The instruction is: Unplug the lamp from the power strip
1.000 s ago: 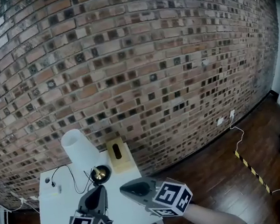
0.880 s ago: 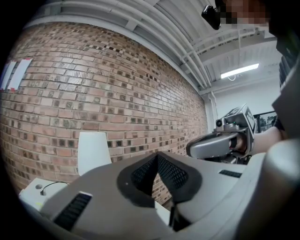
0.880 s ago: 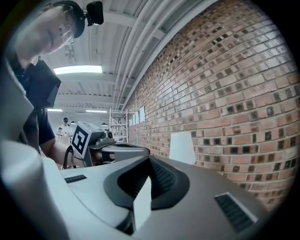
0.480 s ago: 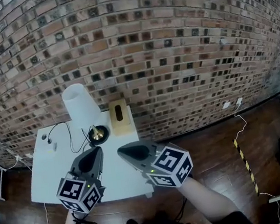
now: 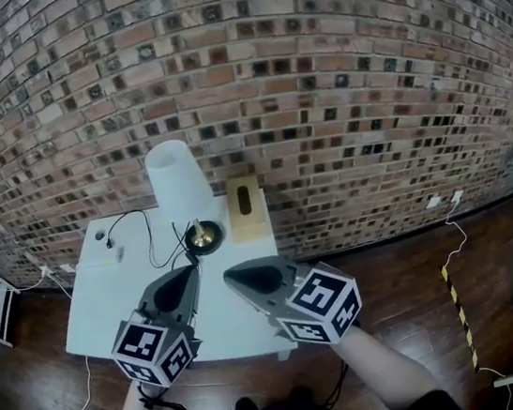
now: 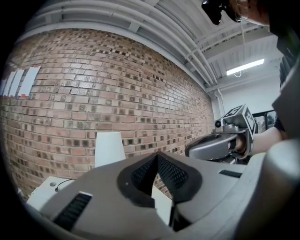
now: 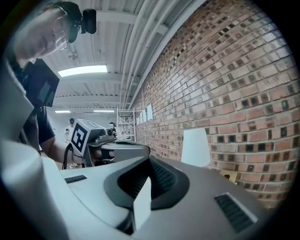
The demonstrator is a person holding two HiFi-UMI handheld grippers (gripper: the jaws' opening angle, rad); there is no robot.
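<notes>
Hovering over the near half of the white table [image 5: 101, 311], the left gripper [image 5: 189, 277] and the right gripper [image 5: 235, 275] are held side by side, a small gap between them. Each has its jaws pressed together with nothing between the pads. Both point almost level toward the back of the table.

Just past the tip of the left gripper, a little to its right and clear of it, stands the lamp's brass base [image 5: 203, 238]. The lamp's white shade [image 5: 177, 176] rises behind the base, near the table's back edge. The right gripper's tip is nearly as close to the base, on the base's right side. Neither gripper touches the lamp.

A black cord [image 5: 152, 248] loops from the base leftward across the tabletop. Its far end, toward the back left corner, is too small to make out. A wooden box [image 5: 246, 208] lies just right of the lamp. Behind everything runs the brick wall [image 5: 317, 96].
</notes>
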